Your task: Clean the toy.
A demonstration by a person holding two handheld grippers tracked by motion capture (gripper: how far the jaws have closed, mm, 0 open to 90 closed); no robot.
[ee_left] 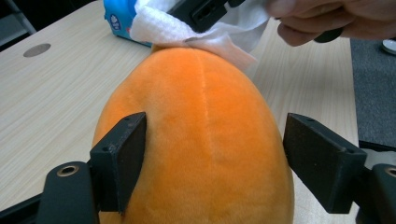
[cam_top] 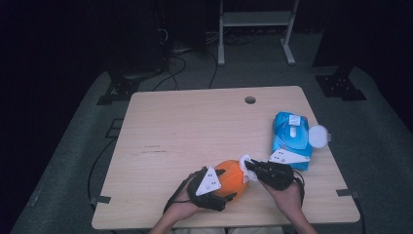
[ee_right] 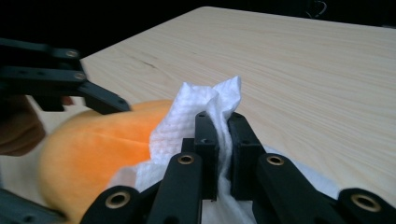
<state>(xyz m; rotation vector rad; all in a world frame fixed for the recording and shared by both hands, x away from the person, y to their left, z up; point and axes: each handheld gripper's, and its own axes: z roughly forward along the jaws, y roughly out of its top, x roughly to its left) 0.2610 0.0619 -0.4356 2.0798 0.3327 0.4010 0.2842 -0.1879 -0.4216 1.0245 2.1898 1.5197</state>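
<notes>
Wiping in hand, judged partway. Right gripper (ee_right: 223, 140) jaws clamped on white textured paper wipe (ee_right: 205, 105), wipe pressed on top end of orange plush egg-shaped toy (cam_top: 231, 178). Left gripper (ee_left: 212, 158) jaws partly open astride toy: left pad touching, right pad clear; not a firm grip. Toy near front edge of light wooden table (cam_top: 195, 122). Lower flanks likely unwiped. Blue wipe pack (cam_top: 290, 136) close right; open room left and ahead.

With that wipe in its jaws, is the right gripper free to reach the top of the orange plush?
Probably yes. The right gripper, shut on the white wipe, already has it against the orange plush; the left gripper flanks only the plush's sides.
</notes>
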